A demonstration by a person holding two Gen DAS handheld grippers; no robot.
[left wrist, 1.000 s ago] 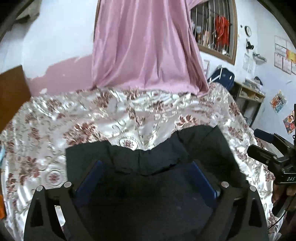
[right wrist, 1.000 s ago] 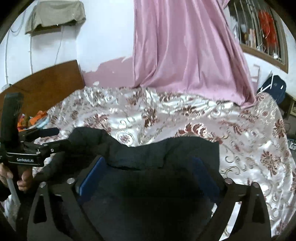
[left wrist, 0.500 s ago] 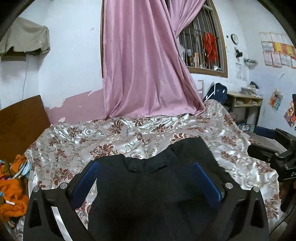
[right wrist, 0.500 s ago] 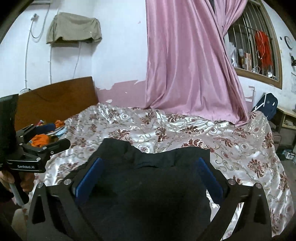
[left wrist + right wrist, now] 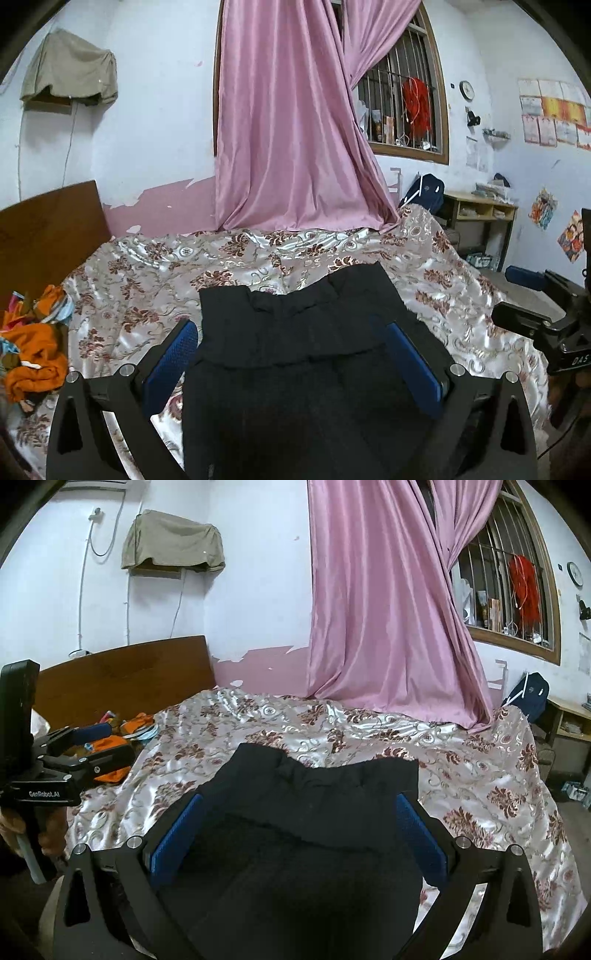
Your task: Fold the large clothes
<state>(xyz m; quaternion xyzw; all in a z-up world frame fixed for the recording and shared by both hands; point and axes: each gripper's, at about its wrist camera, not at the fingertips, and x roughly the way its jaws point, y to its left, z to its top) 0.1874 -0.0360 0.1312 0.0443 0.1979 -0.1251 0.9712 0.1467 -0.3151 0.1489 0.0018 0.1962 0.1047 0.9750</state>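
A large black garment (image 5: 303, 354) lies flat on the floral satin bedspread (image 5: 258, 258), its far edge toward the pink curtain. It also shows in the right wrist view (image 5: 314, 834). My left gripper (image 5: 291, 354) is open above the garment's near part, blue pads wide apart on either side. My right gripper (image 5: 299, 834) is open the same way over the garment. Neither holds cloth. The right gripper's body shows at the right edge of the left view (image 5: 546, 325); the left gripper's body shows at the left edge of the right view (image 5: 55, 771).
An orange cloth pile (image 5: 33, 350) lies at the bed's left by the wooden headboard (image 5: 122, 679). A pink curtain (image 5: 291, 147) hangs behind the bed. A desk (image 5: 480, 218) and blue backpack (image 5: 424, 192) stand at the right.
Both grippers have pulled back and up from the garment, so more of the bed and room shows. The garment stays lying on the bedspread.
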